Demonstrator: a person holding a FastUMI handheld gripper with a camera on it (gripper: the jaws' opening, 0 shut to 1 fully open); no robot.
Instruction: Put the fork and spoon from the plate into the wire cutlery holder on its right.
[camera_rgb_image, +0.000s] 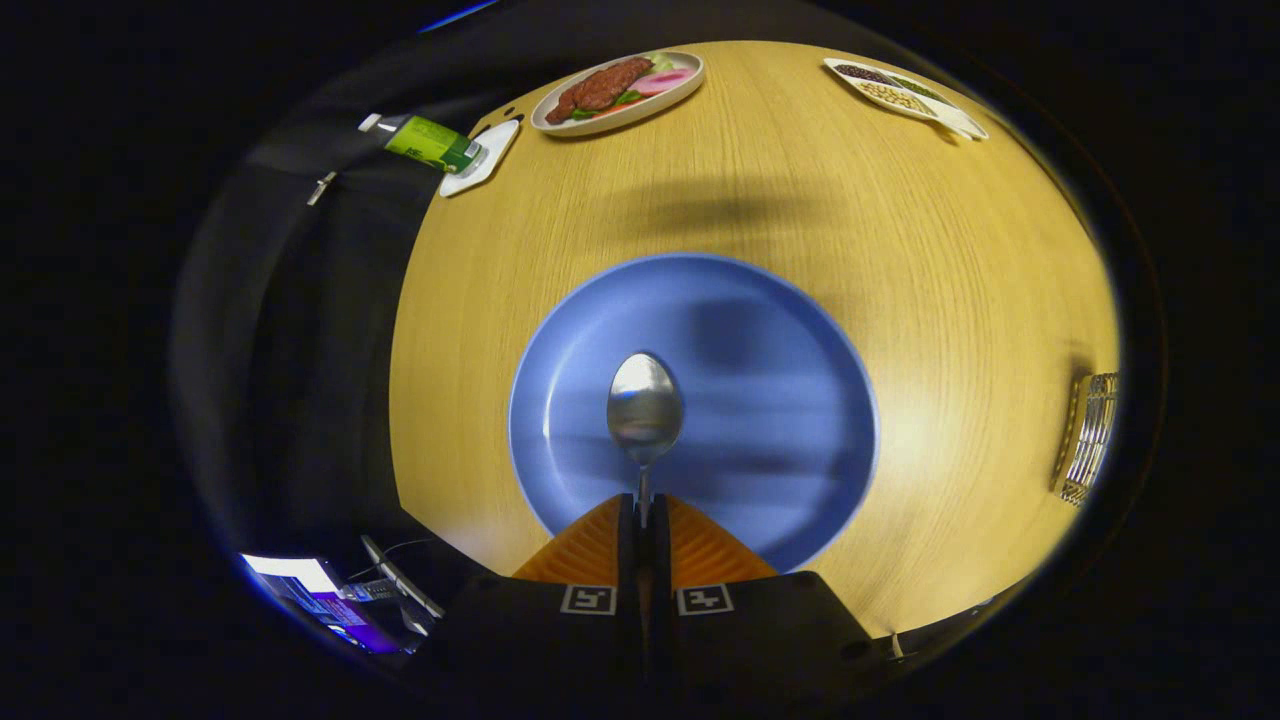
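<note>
My gripper (644, 508) is shut on the handle of a silver spoon (645, 407). The spoon's bowl sticks out ahead of the fingers and hangs above a round blue plate (780, 400) on the wooden table. The plate's surface around the spoon is bare. The wire cutlery holder (1090, 437) stands far off to the right of the plate, near the table's edge, and just part of it shows.
Beyond the blue plate, at the table's far side, sit a plate of food (618, 90), a green bottle (428, 142) on a white coaster, and a white tray with small snacks (905, 92). The wooden table (950, 260) drops off to the left into darkness.
</note>
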